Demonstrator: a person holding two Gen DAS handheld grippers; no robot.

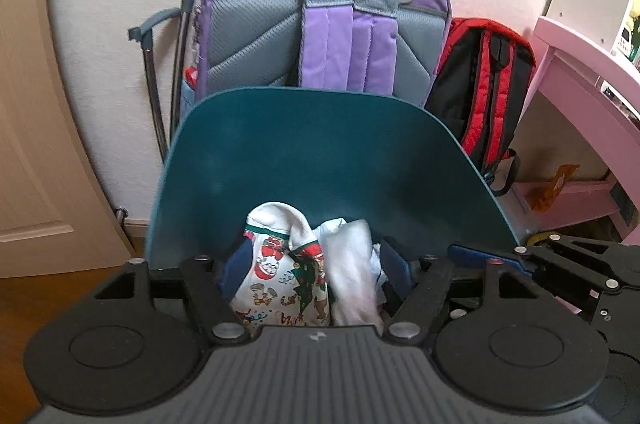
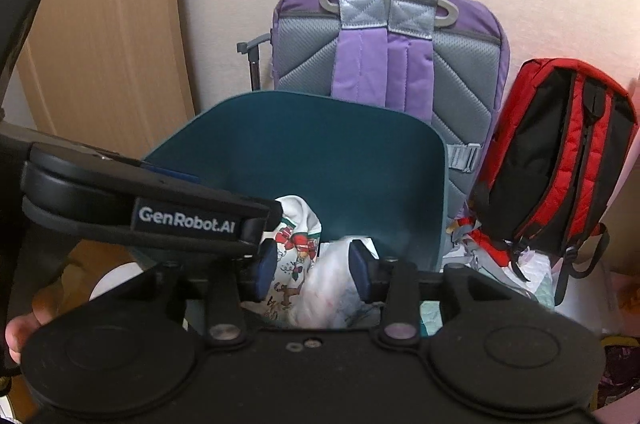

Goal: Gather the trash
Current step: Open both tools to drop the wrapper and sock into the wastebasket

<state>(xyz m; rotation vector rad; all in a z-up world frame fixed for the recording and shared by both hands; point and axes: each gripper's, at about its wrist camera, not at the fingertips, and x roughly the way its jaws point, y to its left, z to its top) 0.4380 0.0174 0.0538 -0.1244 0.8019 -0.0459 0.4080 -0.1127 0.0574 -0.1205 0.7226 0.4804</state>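
Note:
A teal bin with a raised lid (image 1: 320, 152) stands before the wall; it also shows in the right wrist view (image 2: 312, 152). In it lie a Christmas-print paper (image 1: 280, 272) and crumpled white trash (image 1: 352, 264). My left gripper (image 1: 316, 272) hangs over the bin with its blue pads spread on either side of the trash, open. My right gripper (image 2: 314, 264) is also over the bin, open, with the white trash (image 2: 328, 284) blurred between its pads. The left gripper's body (image 2: 160, 212) crosses the right wrist view from the left.
A purple and grey backpack (image 1: 324, 24) leans on the wall behind the bin, a red and black backpack (image 1: 484, 84) to its right. A wooden door (image 2: 100, 24) is on the left, pink furniture (image 1: 580, 96) on the right. A grey metal handle (image 1: 152, 64) stands beside the purple backpack.

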